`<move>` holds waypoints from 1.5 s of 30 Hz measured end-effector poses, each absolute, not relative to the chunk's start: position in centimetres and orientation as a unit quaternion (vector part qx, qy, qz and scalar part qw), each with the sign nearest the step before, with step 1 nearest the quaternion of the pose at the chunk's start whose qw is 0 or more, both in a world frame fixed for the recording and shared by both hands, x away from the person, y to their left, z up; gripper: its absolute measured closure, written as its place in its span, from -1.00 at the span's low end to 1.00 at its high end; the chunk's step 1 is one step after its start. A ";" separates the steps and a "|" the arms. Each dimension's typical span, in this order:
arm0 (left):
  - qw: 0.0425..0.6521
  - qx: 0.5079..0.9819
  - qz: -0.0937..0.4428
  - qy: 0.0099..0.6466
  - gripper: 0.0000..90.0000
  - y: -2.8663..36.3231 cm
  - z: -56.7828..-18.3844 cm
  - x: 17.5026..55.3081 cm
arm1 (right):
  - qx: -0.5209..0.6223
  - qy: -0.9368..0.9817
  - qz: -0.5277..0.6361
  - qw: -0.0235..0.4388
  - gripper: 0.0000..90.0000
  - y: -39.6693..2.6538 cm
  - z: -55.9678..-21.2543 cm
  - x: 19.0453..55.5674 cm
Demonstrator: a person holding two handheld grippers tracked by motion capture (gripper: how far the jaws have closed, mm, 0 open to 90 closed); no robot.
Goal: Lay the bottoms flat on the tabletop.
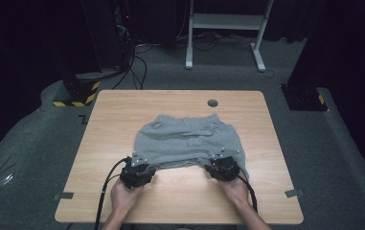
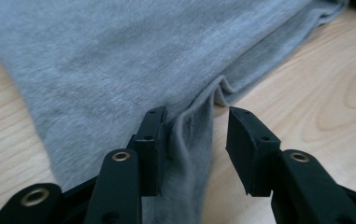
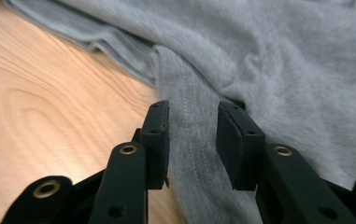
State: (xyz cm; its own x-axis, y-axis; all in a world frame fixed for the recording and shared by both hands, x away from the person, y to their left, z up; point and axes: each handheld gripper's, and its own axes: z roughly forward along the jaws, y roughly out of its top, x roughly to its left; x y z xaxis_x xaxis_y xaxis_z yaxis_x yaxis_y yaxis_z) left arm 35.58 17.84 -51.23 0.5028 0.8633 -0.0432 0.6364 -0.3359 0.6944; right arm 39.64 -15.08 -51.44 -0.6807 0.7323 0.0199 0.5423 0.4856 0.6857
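Your left gripper [image 1: 137, 171] and right gripper [image 1: 224, 167] sit at the near hem corners of the soft grey cotton shorts [image 1: 188, 139], mid-bench [image 1: 122, 115]. Both jaws stand spread, fabric between them, unpinched. You seem between folds; next, re-grip. The waistband points away from you, and the long axis runs left-right.

Grey sweat shorts [image 1: 189, 139] lying flat on tabletop [image 1: 122, 110], waistband at far side, hems bunched along near edge.
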 end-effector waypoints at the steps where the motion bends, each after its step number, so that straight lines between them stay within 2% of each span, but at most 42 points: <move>1: 0.333 0.798 0.171 0.473 0.31 17.7 -51.4 35.9 | 0.377 0.849 0.342 0.142 0.47 -15.1 -51.5 39.8; 5: 0.324 0.795 0.188 0.478 0.40 17.6 -51.5 37.6 | 0.373 0.851 0.332 0.163 0.54 -15.5 -51.4 40.9; 10: 0.314 0.795 0.188 0.483 0.55 17.3 -51.3 39.3 | 0.390 0.846 0.319 0.172 0.74 -16.7 -51.2 42.8; 14: 0.318 0.801 0.180 0.474 0.80 17.6 -51.0 38.7 | 0.383 0.850 0.323 0.163 0.86 -17.1 -51.2 42.1; 18: 0.329 0.804 0.180 0.462 0.88 18.7 -50.4 36.8 | 0.361 0.857 0.337 0.147 0.89 -17.6 -51.0 40.2; 25: 0.351 0.796 0.184 0.457 0.88 20.6 -49.6 33.7 | 0.337 0.858 0.363 0.137 0.89 -18.6 -50.1 37.0; 33: 0.346 0.800 0.171 0.459 0.85 21.7 -50.4 31.4 | 0.320 0.870 0.358 0.114 0.86 -18.8 -50.9 34.4; 38: 0.362 0.777 0.168 0.487 0.72 22.9 -50.6 30.8 | 0.340 0.852 0.384 0.105 0.56 -19.3 -50.8 34.5; 43: 0.377 0.762 0.179 0.495 0.61 22.9 -50.0 30.8 | 0.378 0.831 0.388 0.129 0.43 -20.4 -49.9 35.6; 45: 0.375 0.761 0.182 0.498 0.51 22.5 -49.9 31.2 | 0.395 0.827 0.372 0.147 0.37 -20.7 -49.9 36.1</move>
State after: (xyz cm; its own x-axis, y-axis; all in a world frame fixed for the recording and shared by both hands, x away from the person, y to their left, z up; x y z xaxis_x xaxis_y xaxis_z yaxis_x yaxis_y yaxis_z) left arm 31.19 22.45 -49.89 0.4382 0.8938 -0.0957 0.6209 -0.2239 0.7512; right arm 36.09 -20.69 -49.89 -0.6452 0.7624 0.0500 0.5429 0.4115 0.7321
